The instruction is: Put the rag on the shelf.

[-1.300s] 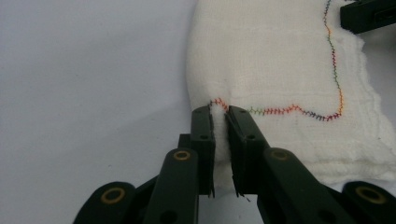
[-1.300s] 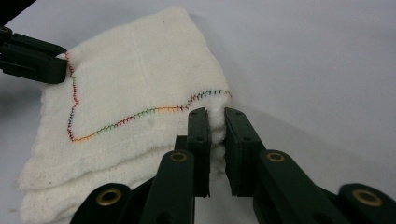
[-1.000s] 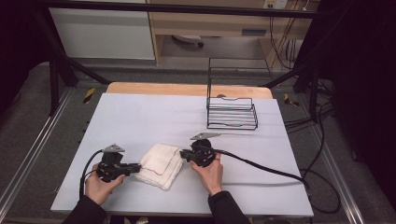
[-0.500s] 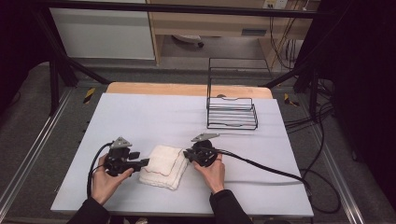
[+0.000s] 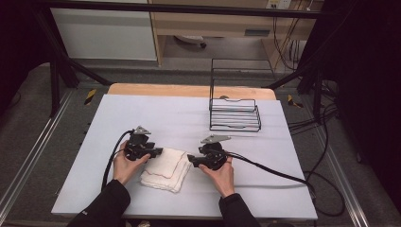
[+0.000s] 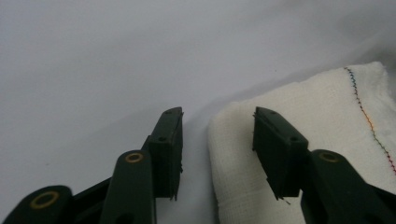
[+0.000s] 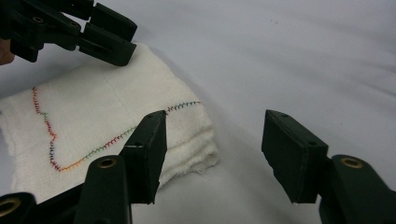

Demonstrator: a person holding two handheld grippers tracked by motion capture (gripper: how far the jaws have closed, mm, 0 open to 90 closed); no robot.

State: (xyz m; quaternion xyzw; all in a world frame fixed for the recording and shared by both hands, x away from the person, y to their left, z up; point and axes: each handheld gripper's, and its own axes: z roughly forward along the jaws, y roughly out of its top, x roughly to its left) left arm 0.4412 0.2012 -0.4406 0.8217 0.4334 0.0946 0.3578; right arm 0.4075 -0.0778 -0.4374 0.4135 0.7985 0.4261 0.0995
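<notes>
Left gripper [image 5: 158, 152] held level, pointing at folded cloth [image 5: 165, 168]; jaws apart, just been closing, one over cloth's corner, one over bare table [image 5: 156, 113], nothing pinched. Right gripper [image 5: 190, 159] level at cloth's opposite edge, jaws spread, just been opening, empty. Cloth flat between grippers, long axis diagonal, near end toward person; wire rack [image 5: 235, 113] well beyond.

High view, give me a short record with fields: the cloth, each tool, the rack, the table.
cloth: white folded cloth with multicoloured stitching, flat on the table between the two tools
left tool: jaws apart, just closing, over the cloth's left edge, not pinching it
right tool: jaws apart, just opening, at the cloth's right corner, nothing held
rack: black wire rack, far right part of the table, empty
table: pale grey tabletop
</notes>
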